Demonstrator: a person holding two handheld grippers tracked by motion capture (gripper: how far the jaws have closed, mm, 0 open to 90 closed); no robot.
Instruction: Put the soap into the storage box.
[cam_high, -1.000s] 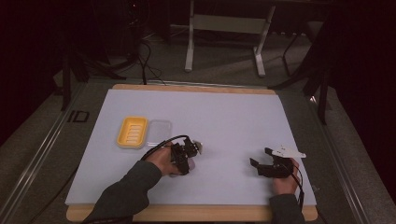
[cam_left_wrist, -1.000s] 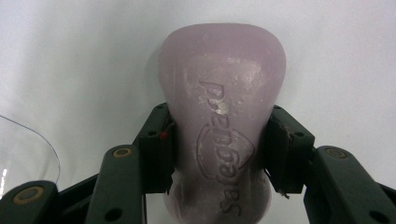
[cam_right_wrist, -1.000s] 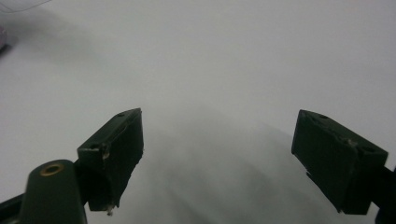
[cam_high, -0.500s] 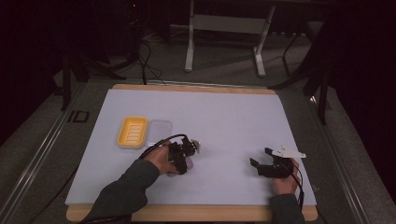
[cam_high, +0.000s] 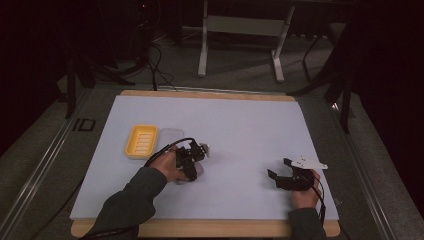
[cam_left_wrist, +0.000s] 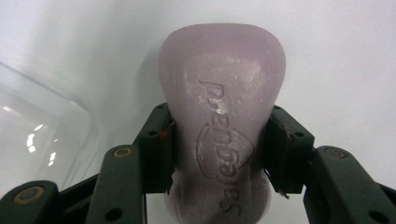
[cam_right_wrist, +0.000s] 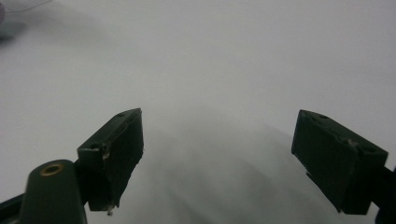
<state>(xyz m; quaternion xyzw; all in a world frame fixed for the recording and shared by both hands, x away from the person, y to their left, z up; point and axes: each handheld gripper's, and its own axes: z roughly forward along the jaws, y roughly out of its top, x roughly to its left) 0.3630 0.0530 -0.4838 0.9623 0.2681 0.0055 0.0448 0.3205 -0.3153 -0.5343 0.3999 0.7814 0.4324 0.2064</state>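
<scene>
A pale purple soap bar (cam_left_wrist: 222, 102) with embossed lettering lies lengthwise between the jaws of my left gripper (cam_left_wrist: 219, 149), whose pads press its two sides. In the high view that left gripper (cam_high: 192, 161) is left of the table's middle, low over the white sheet, with the soap (cam_high: 199, 171) pale beneath it. A yellow ribbed soap dish (cam_high: 141, 141) sits just to its left, with a clear plastic lid (cam_high: 171, 136) beside it. My right gripper (cam_high: 280, 176) rests near the front right, jaws wide apart (cam_right_wrist: 219, 154) over bare white sheet.
The white sheet (cam_high: 240, 125) covers a wooden tabletop (cam_high: 205, 228). The clear lid's edge (cam_left_wrist: 42, 140) lies close to the left of the soap. A metal stand (cam_high: 240, 30) and cables are on the floor behind the table.
</scene>
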